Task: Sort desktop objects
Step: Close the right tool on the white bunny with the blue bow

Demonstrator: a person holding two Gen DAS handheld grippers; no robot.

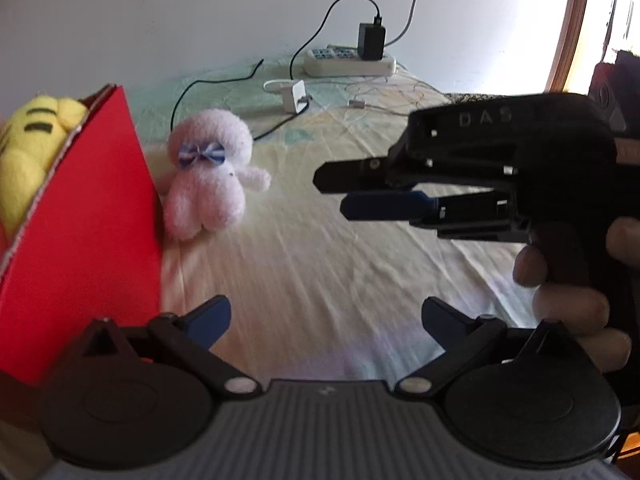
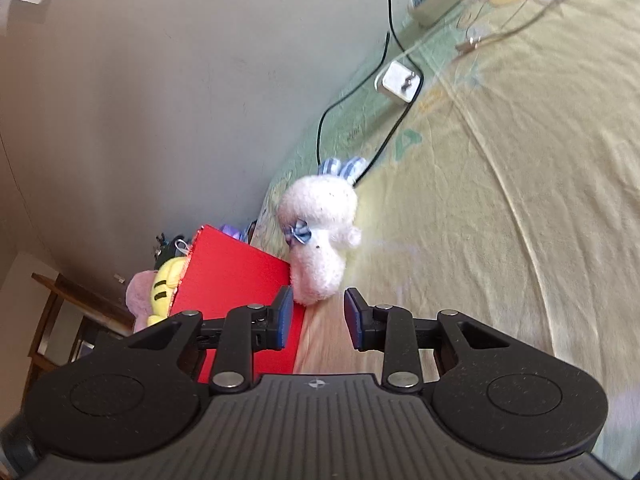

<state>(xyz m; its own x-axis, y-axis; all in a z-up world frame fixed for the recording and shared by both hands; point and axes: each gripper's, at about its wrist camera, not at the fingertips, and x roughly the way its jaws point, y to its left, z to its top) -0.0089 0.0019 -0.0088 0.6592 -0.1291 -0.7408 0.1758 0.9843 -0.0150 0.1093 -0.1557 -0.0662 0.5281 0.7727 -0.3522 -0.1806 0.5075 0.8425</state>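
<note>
Fuzzy white plush toy (image 1: pixel 208 176) at ten o'clock, beside a matt red cardboard box (image 1: pixel 84 216), on wrinkled yellow cotton sheet (image 1: pixel 320 256).

1. A pale yellow sheet (image 1: pixel 320 248) with a faint green print covers the surface, creased.
2. A plain white wall (image 1: pixel 200 12) stands behind it at 12 o'clock.
3. A wooden window frame (image 1: pixel 570 24) curves at 2 o'clock, with bright daylight beyond it.
4. A white power strip (image 1: pixel 348 62) lies by the wall at 12 o'clock.
5. In the right wrist view, a wooden table (image 2: pixel 68 304) stands at 8 o'clock.
</note>
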